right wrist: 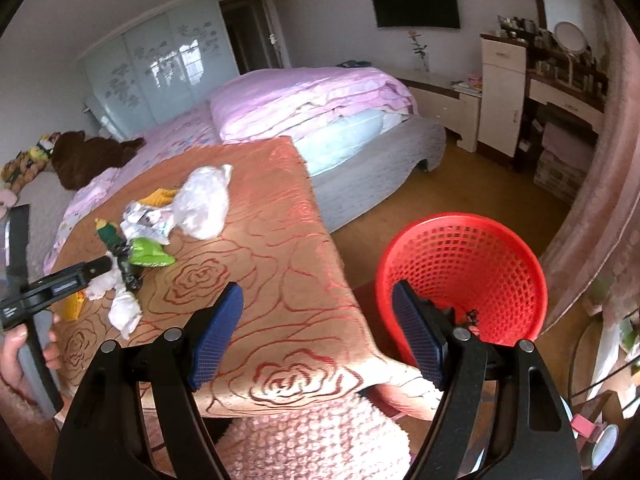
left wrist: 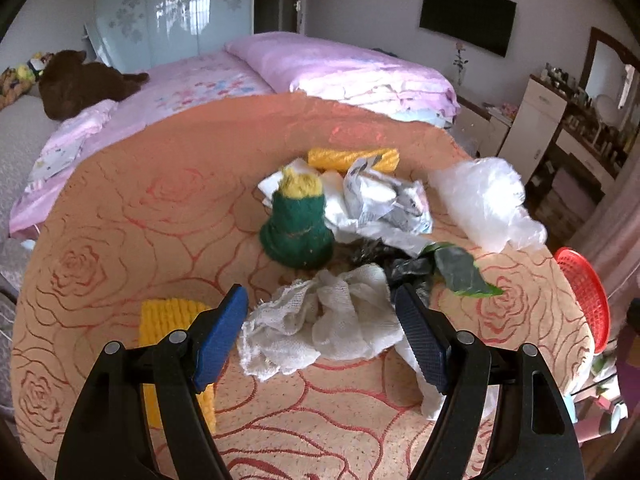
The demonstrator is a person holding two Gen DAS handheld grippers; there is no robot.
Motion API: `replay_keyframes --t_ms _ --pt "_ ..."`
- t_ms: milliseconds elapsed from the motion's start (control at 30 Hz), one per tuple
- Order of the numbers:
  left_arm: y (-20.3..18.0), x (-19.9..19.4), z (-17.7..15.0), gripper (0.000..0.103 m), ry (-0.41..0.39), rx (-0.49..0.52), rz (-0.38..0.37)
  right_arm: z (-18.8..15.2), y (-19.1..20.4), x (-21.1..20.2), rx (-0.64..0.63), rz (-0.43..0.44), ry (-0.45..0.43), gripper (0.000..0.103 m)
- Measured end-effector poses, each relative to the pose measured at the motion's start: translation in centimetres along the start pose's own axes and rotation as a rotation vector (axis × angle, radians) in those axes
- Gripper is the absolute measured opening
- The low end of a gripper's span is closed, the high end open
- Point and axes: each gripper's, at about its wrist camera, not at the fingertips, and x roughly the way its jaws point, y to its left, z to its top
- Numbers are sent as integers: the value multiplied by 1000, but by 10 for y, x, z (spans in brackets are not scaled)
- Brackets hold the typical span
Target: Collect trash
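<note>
1. The left gripper is spread wide, its blue fingers on either side of a crumpled white gauze rag on the rose-patterned tablecloth.
2. Beyond the rag lie a black bag, green leaf, crumpled paper and clear plastic bag.
3. The right gripper hangs released and holds nothing, between the table edge and the red mesh basket on the floor.

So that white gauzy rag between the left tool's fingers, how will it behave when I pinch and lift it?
The white rag looks like loose, frayed, crumpled mesh, so it will probably hang limp and drape. It seems light for its bulk. It touches the black bag, which may drag along as the left tool lifts.
</note>
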Motion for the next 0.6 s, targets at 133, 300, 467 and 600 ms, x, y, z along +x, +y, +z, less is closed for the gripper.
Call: replay_keyframes --t_ms 133,300,467,600 --pt "7 10 -2 73 16 -29 -12 0 15 4 -42 31 14 74" --pt "6 18 -11 52 30 -18 -59 1 39 14 -83 89 47 74" --pt "4 9 -11 41 1 -2 -68 -1 74 27 -166 149 74 74" --pt "7 -5 -10 40 -31 -4 -60 -3 106 39 -235 196 94 74"
